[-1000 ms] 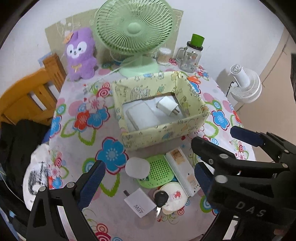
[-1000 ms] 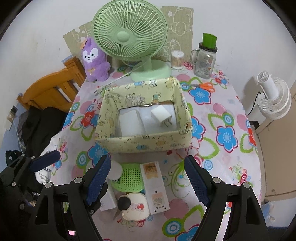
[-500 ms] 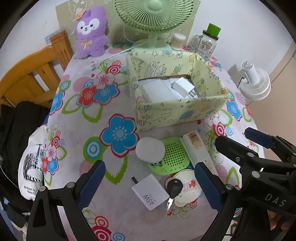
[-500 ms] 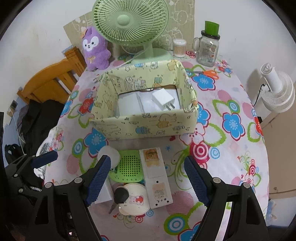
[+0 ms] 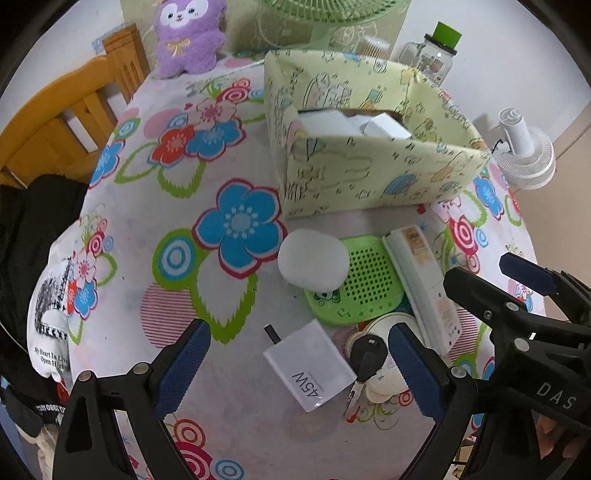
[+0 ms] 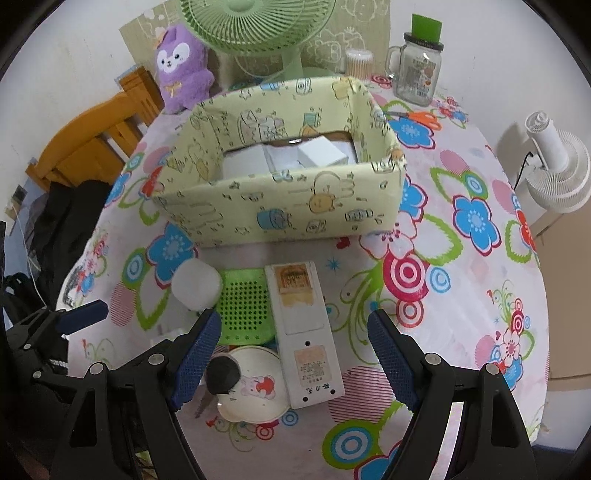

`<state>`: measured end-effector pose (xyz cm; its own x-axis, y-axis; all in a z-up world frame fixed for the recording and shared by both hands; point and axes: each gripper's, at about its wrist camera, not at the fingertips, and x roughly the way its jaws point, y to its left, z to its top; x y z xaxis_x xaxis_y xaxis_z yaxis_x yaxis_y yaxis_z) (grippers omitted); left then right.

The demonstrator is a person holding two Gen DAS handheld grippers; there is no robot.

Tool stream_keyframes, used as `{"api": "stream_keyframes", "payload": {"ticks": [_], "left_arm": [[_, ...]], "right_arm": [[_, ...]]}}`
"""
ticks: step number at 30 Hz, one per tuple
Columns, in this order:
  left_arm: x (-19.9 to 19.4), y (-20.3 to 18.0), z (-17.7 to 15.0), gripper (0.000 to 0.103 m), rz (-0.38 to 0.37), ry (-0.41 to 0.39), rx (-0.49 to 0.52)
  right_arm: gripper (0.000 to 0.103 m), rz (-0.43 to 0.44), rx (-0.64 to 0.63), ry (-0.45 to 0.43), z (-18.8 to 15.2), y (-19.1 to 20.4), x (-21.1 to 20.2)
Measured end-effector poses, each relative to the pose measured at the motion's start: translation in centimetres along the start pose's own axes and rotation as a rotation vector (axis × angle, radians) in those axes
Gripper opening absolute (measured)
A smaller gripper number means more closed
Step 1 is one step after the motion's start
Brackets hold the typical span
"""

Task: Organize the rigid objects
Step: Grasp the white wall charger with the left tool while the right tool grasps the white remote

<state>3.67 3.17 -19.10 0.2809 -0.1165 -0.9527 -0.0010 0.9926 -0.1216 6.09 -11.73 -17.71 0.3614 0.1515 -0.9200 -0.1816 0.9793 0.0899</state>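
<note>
Loose items lie in front of a pale yellow patterned box (image 6: 295, 210) that holds white blocks. My left gripper (image 5: 298, 347) hangs open just above a white 45W charger (image 5: 310, 369), its fingers on either side and not touching. A black car key (image 5: 365, 356) rests on a white cartoon dish (image 6: 255, 391) by the right finger. My right gripper (image 6: 294, 325) is open over a long white remote (image 6: 303, 325), with nothing gripped. A white round puck (image 5: 314, 258) sits on a green perforated tray (image 5: 362, 280).
A green desk fan (image 6: 255, 22), a purple plush (image 6: 181, 66), a glass jar with a green lid (image 6: 417, 66) and orange scissors (image 6: 421, 118) stand behind the box. A wooden chair (image 5: 66, 122) with dark clothes is at the left. A white floor fan (image 6: 554, 166) stands beyond the table's right edge.
Both grippers have come down towards the table, so the loose items look larger. The left now brackets the charger and the right hangs over the remote. Jaw openings look unchanged.
</note>
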Motion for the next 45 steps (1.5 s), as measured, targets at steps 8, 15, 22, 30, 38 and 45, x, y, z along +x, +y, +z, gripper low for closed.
{"api": "stream_keyframes", "payload": {"ticks": [8,15,22,30,38,45], "left_arm": [[1.6,0.5,-0.6,0.098,0.012,0.032,-0.019],[2.7,0.8,-1.2,0.098,0.029,0.051,-0.041],[3.3,0.7,-1.7,0.088,0.032,0.072,-0.050],[3.8,0.7,-2.9,0.063,-0.016,0.079,-0.074],[3.9,-0.8,-3.6,0.059,0.019,0.069,-0.030],[4.2,-1.8,-3.0,0.055,0.015,0.048,0.012]], "right_arm": [[0.084,-0.013,-0.002,0.030,-0.8,-0.2,1.7],[0.084,-0.019,-0.006,0.053,-1.3,-0.2,3.1],[0.084,-0.023,-0.019,0.078,-1.5,-0.1,4.3],[0.084,-0.023,-0.025,0.095,-1.4,0.0,5.2],[0.084,-0.028,-0.034,0.114,-1.5,-0.1,6.1],[0.084,-0.031,-0.029,0.136,-1.4,-0.4,7.0]]}}
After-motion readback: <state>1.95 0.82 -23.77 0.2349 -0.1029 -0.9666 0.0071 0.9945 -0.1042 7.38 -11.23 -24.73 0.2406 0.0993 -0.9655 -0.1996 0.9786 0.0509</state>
